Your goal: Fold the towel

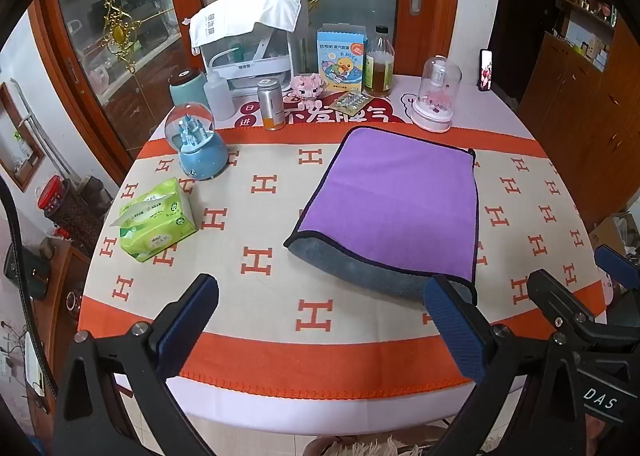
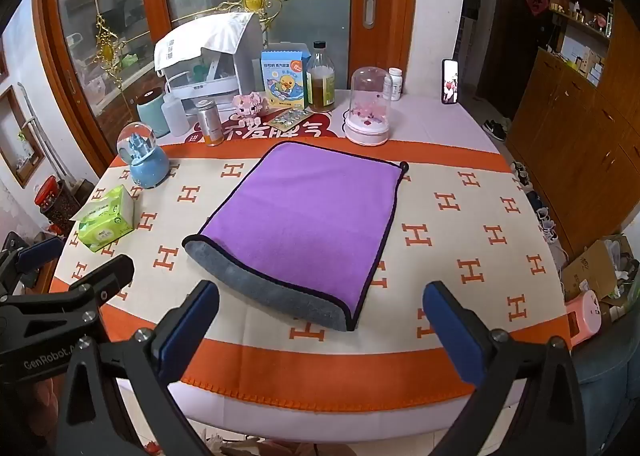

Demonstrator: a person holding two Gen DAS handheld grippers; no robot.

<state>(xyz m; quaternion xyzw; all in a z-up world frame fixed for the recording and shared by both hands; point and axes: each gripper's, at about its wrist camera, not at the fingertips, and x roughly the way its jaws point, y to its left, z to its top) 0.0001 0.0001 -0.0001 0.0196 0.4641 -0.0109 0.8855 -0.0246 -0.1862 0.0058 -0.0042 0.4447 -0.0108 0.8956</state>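
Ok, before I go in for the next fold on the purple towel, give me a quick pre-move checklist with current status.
1. Left claw open and holding nothing: ok.
2. Right claw open and holding nothing: ok.
3. Purple towel lies flat on the tablecloth, already folded once, grey underside showing along the near edge: ok.
4. Near edge free of both claws, no contact yet: ok.
5. Nothing resting on the towel: ok.
6. Room around it: tissue pack, blue snow globe and pink dome stand apart from the towel: ok.
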